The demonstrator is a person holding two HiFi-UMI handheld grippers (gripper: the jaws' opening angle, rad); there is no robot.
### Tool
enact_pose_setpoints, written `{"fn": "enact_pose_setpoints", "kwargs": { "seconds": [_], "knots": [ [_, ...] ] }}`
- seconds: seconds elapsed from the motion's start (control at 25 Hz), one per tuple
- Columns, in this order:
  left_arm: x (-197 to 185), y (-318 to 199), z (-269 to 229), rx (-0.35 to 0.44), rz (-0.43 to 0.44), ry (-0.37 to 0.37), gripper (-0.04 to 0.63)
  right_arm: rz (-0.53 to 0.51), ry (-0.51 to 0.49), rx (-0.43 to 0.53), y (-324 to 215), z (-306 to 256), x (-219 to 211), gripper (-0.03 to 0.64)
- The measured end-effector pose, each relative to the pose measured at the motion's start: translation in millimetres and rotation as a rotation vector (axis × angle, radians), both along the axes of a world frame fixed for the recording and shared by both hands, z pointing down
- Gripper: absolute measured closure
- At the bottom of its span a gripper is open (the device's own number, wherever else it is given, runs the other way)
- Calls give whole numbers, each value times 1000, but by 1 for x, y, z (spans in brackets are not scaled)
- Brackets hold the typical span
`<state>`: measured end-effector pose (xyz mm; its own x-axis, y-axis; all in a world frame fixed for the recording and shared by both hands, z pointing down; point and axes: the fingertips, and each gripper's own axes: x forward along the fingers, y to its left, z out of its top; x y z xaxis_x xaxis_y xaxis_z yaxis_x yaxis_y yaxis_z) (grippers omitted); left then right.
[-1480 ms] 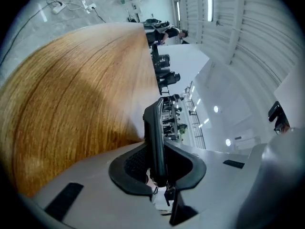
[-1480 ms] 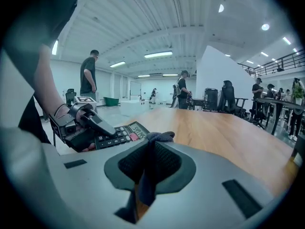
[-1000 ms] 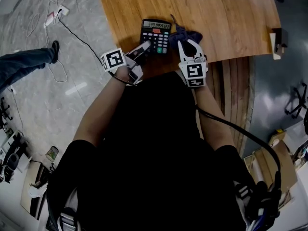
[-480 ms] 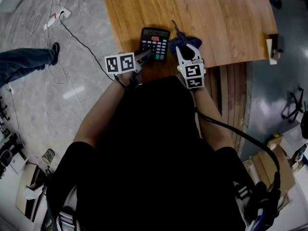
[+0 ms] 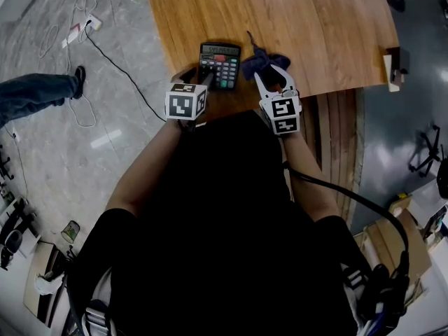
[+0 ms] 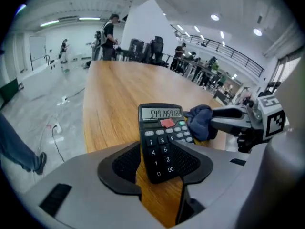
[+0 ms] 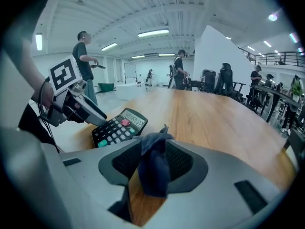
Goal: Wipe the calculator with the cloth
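Calculator point(image 5: 219, 64) at your table's point(image 5: 315, 19) near edge, open wood at twelve o'clock, your left gripper point(image 6: 159, 168) opening wide around its near end, your right gripper point(image 7: 152, 166) opening, cloth point(image 5: 260, 60) between its jaws, at calculator's three o'clock

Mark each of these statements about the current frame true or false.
1. The calculator lies on the wooden table. True.
2. The cloth covers the calculator's display. False: it lies beside the calculator, and the display is bare.
3. The cloth is between the right gripper's jaws. True; those jaws are opening.
4. The left gripper holds the cloth. False: the calculator's near end is between its opening jaws.
5. The display is blank. False: digits show.
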<state>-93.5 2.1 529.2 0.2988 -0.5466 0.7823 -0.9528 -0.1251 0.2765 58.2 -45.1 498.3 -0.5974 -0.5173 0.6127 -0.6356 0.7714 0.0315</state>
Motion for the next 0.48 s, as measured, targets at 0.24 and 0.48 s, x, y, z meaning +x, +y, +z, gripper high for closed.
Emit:
{"fn": "enact_pose_setpoints", "kwargs": {
  "seconds": [0.24, 0.48],
  "knots": [
    [4, -14, -37, 176, 51, -53, 412, 73, -47, 182, -11, -58, 8, 546],
    [3, -35, -116, 456, 44, -141, 565, 152, -189, 320, -22, -135, 3, 581]
  ]
}}
